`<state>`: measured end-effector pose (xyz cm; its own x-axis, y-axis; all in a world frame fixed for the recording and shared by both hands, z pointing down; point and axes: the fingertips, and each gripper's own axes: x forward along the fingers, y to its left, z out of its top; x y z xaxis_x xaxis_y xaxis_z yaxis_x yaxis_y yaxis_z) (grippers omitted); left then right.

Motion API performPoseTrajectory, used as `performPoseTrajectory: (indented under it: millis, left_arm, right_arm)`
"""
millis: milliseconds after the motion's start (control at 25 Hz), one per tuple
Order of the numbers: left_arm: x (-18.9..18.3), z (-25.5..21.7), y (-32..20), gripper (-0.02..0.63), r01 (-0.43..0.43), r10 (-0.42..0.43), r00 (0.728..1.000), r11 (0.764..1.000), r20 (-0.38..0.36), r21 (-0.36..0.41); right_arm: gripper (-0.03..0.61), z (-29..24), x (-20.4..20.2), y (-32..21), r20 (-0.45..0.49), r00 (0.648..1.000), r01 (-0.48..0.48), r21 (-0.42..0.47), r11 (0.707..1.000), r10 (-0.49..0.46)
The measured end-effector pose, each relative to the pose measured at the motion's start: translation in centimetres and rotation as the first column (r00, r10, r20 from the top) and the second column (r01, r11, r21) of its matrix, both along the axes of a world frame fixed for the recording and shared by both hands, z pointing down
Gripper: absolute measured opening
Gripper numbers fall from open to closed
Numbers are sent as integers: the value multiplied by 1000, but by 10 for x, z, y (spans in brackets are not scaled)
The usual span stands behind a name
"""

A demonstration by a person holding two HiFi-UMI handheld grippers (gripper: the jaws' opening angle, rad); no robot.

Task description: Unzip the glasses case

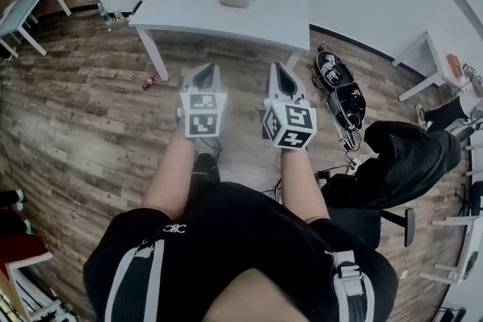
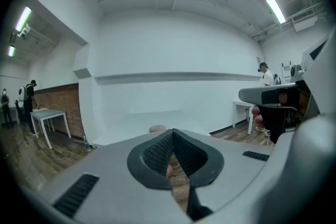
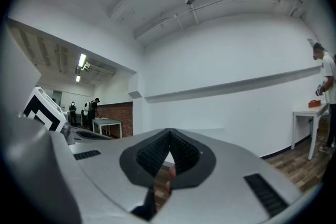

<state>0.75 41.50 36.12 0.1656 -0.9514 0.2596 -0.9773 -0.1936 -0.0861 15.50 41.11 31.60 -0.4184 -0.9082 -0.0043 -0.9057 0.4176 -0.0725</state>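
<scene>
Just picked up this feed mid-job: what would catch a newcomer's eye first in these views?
The left hand-held gripper and the right hand-held gripper strike first. They are held side by side in front of the person, above the wood floor, both shut with nothing between the jaws. Ahead of them a small oval glasses case lies on the white table, apart from both grippers.

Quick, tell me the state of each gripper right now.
Left gripper: closed, holding nothing.
Right gripper: closed, holding nothing.
</scene>
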Motion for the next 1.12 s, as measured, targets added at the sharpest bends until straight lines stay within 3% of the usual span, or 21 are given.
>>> performPoseTrajectory:
  millis: [280,840,1120]
  left_arm:
    - [-28,2,-80,-8,0,0,1000,1000,-1,6]
    - [-123,1,-246,-8,-29,29,999,1000,-33,-5]
    - [-173,17,-298,-8,-40,38,997,999,-63,-31]
  right_arm:
    - [6,2,-22,-87,10,1000,-15,-15,1000,15]
    - [6,0,-115,-249,-49,998,-49,-23,999,48]
    - [6,15,-178,-298,-62,998,12,-67,998,-16]
